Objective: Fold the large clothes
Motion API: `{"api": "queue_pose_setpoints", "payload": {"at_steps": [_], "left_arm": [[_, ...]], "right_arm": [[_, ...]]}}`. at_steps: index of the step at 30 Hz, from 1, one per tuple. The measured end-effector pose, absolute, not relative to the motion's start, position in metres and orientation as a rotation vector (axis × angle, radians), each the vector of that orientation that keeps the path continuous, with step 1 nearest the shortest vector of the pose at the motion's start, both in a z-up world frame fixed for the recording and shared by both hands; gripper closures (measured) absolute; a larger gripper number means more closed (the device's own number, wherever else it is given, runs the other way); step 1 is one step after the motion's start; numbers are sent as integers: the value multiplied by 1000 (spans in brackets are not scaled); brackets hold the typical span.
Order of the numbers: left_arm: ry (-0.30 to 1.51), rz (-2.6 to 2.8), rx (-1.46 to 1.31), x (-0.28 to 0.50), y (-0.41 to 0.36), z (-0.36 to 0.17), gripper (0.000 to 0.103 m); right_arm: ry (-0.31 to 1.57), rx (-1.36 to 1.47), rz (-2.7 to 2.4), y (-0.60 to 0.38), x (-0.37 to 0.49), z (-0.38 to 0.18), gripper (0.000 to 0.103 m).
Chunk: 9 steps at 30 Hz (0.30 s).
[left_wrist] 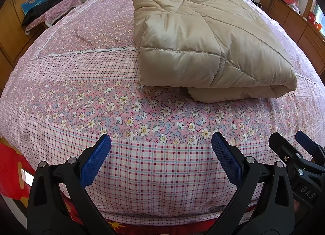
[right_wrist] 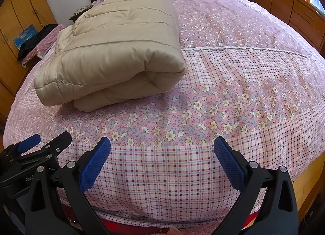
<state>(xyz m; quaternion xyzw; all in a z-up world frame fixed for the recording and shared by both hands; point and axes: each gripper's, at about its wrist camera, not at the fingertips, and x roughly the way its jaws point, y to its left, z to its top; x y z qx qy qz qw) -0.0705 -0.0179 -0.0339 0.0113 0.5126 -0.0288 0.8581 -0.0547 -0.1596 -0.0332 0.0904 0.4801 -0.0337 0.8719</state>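
Right gripper body [left_wrist: 306, 190], seen from the left wrist camera: white letters "DAS", cut off at the picture's edge.
Left gripper body [right_wrist: 28, 179], seen from the right wrist camera: white letters "Gen", the rest hidden behind the near finger.
Other readable text: nothing on the bed cover, the folded coat or the furniture.

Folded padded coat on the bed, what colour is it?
Shiny beige coat, quilted; clearest in the left wrist view.

Beige puffer, pink everything else

The quilted coat [left_wrist: 203, 37] is shiny beige; the bedspread [left_wrist: 152, 163] under both tools mixes pink plaid with floral bands, and the gripper pads [right_wrist: 95, 163] are blue on black.
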Motion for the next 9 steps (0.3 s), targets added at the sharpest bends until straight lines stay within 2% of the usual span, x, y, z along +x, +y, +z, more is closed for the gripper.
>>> {"api": "queue_pose_setpoints", "payload": {"at_steps": [9], "left_arm": [[1100,-74,27,-71,-16,-37,4]], "right_arm": [[991,154,-84,-167,-54,-29,5]]}}
